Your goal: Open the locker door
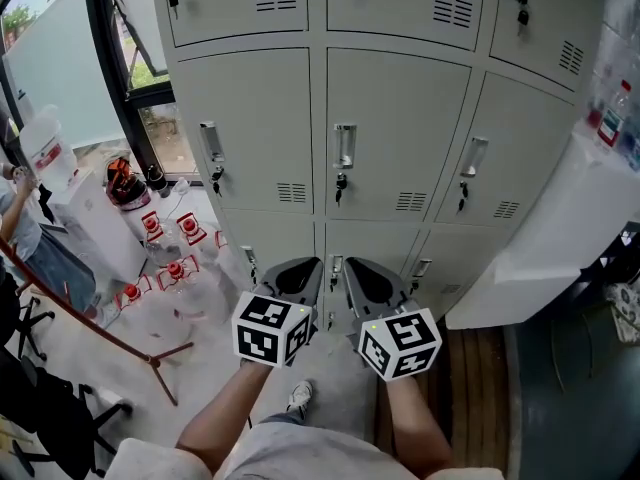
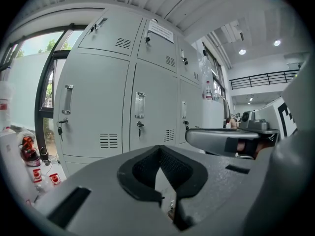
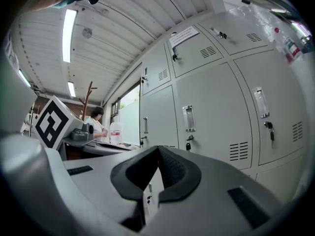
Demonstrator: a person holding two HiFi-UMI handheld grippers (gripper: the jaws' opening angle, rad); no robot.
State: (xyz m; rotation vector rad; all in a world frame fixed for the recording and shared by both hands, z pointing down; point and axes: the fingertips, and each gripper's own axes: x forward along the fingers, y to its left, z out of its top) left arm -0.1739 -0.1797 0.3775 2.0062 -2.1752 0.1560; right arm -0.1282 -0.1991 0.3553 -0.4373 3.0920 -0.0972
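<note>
A bank of grey lockers (image 1: 395, 133) stands in front of me with every door closed. The middle door carries a recessed handle (image 1: 344, 146) with a key (image 1: 340, 184) hanging under it. Below this row, both grippers are held side by side, a short way off the lower doors. My left gripper (image 1: 305, 265) is shut and holds nothing. My right gripper (image 1: 352, 265) is shut and empty too. The left gripper view shows its jaws (image 2: 158, 149) closed below the handle (image 2: 140, 104). In the right gripper view the closed jaws (image 3: 158, 149) sit under a handle (image 3: 188, 118).
Several water jugs with red caps (image 1: 165, 258) stand on the floor at the left by a window. A person (image 1: 20, 218) is at the far left edge. A white cabinet (image 1: 560, 228) juts out at the right. A stand's red legs (image 1: 150, 358) cross the floor on the left.
</note>
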